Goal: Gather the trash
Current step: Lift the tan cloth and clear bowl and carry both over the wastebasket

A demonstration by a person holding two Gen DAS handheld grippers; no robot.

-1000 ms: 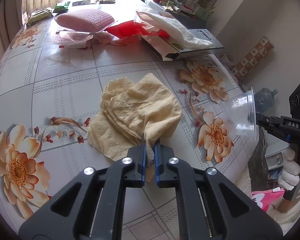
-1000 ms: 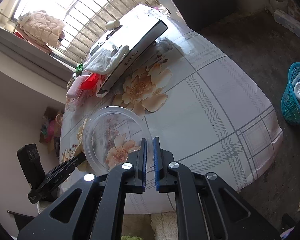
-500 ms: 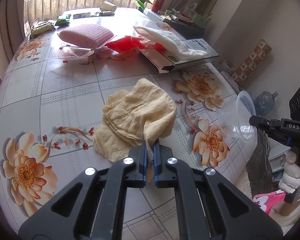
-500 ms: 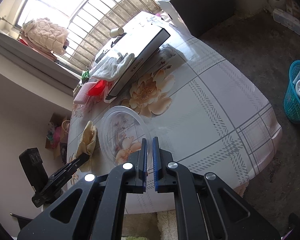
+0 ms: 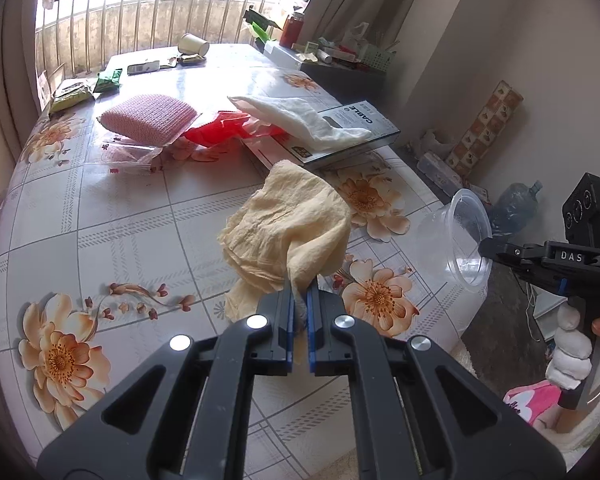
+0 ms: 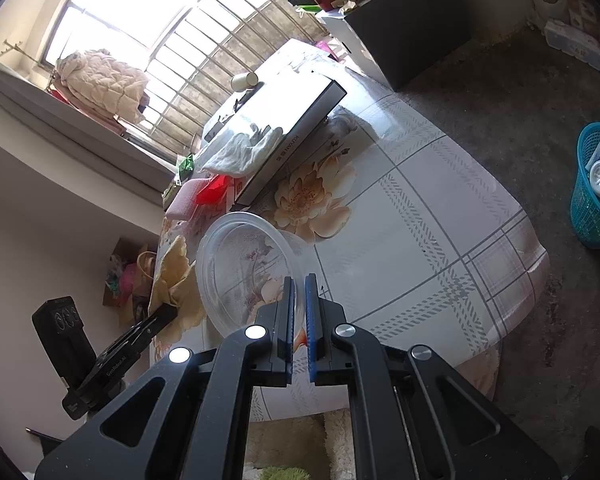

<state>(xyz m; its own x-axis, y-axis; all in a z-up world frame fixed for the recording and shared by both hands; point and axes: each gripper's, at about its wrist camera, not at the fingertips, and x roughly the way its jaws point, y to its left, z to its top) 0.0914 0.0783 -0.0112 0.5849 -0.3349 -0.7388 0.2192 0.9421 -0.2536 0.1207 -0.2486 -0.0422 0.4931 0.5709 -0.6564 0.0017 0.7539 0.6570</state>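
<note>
The left claw [image 5: 299, 300] is squeezed shut on one corner of a yellow cloth [image 5: 288, 224]. The cloth hangs in a bunch from that corner, and its low end looks like it is touching the flowery counter [image 5: 120, 232]. The right claw [image 6: 298, 300] is squeezed shut on the rim of a clear plastic tub [image 6: 244, 268]. It holds the tub tipped on its side, out past the counter's edge. The blue trash basket [image 6: 592, 200] sits on the floor, well apart from both claws. A few things could go wrong. The cloth is held by only a small bit, so it could slip out and fall if the hand moves fast. The hanging part might drag over the counter and catch on the flat box [image 5: 340, 132] or the red wrapper [image 5: 224, 130] near it. The tub is thin and slippery, and it is pinched only at the rim, so it could pop loose or bend. Carrying both at once is tricky, since the cloth could bump the tub.
</note>
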